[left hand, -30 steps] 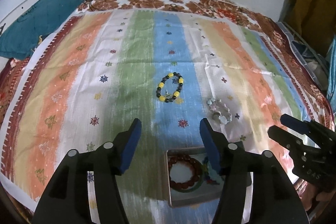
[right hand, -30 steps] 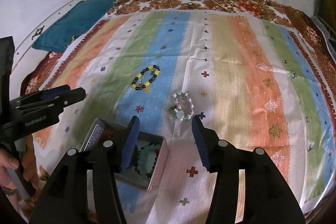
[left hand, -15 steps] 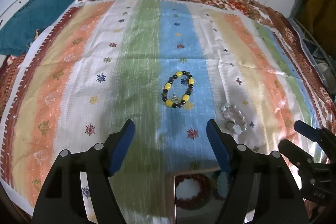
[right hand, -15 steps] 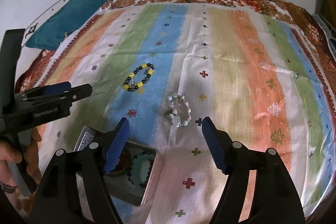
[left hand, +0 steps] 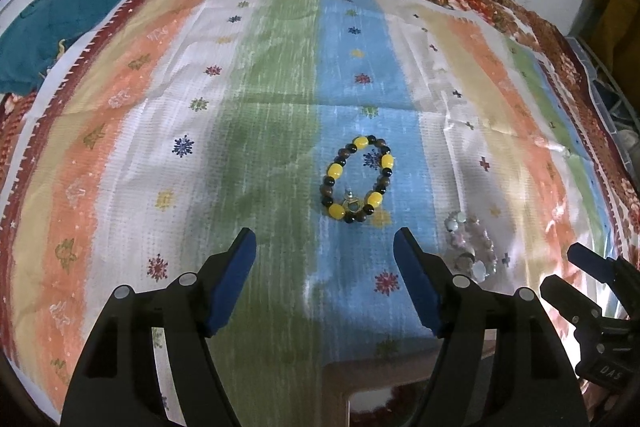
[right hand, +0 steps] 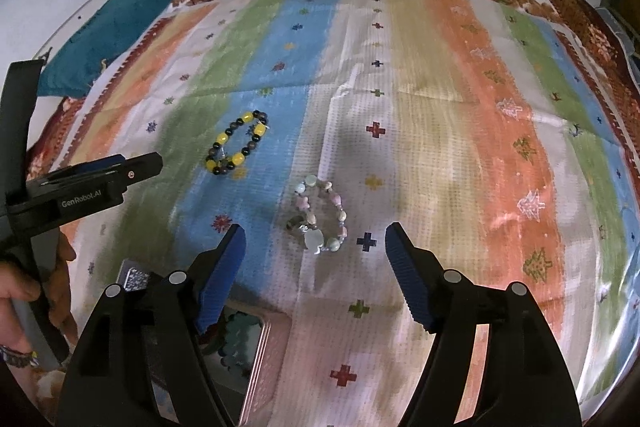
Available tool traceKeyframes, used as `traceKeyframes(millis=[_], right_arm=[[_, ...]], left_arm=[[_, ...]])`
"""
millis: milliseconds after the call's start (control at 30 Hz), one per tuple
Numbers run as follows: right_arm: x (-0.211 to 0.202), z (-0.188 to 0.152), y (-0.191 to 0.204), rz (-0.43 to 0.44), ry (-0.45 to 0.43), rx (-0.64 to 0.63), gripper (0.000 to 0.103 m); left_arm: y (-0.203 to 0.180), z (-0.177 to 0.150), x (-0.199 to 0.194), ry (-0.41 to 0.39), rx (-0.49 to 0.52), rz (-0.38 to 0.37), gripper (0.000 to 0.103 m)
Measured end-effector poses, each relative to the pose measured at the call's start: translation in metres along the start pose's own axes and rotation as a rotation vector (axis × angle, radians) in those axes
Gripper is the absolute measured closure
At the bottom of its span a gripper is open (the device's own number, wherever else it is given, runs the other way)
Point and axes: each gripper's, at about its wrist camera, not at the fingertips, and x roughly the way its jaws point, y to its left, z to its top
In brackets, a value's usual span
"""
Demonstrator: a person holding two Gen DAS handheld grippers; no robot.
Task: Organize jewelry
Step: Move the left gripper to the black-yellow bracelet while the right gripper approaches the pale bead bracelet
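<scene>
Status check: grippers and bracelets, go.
Left gripper open, empty. Right gripper open, empty. Yellow bracelet, pale bracelet loose on cloth. Nothing between.

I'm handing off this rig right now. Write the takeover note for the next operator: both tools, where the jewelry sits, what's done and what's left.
Left tool: open, empty, aimed at the yellow-and-dark bead bracelet, which lies flat on the blue stripe of the striped cloth, just ahead of its fingertips.
Right tool: open, empty, lined up on the pastel bead bracelet, which lies between its fingertips but is not gripped.
Metal tin: at the near edge, below the right tool's left finger, with beaded pieces already inside.
Done: some jewelry is in the tin.
Left: pick up both bracelets and put them in the tin.
</scene>
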Motion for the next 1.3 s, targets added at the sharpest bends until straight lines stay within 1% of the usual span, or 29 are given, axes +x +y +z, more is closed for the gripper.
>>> traceKeyframes(millis=[167,300,700,900,1067,1200,1300], right_arm=[[0.006,0.005,0.0,0.005,-0.007,-0.003,0.031],[0.011,0.009,-0.001,0.002,-0.027,0.004,0.031],[0.035,0.016,-0.006,-0.009,0.017,0.001,0.031],[0.043,0.017,-0.007,-0.01,0.034,-0.008,0.031],[0.05,0.018,-0.009,-0.021,0.045,-0.008,0.031],[0.056,0.019,-0.013,-0.014,0.06,0.003,0.031],[0.061,0.02,-0.013,-0.014,0.068,0.003,0.031]], left_arm=[[0.003,0.007,0.009,0.008,-0.016,-0.002,0.032],[0.002,0.014,0.017,0.013,-0.003,0.006,0.031],[0.014,0.027,0.054,0.06,-0.007,0.038,0.03],[0.014,0.03,0.066,0.078,0.02,0.039,0.03],[0.013,0.032,0.076,0.093,0.036,0.054,0.03],[0.019,0.033,0.083,0.127,0.01,0.031,0.03],[0.017,0.033,0.087,0.129,0.027,0.038,0.03]])
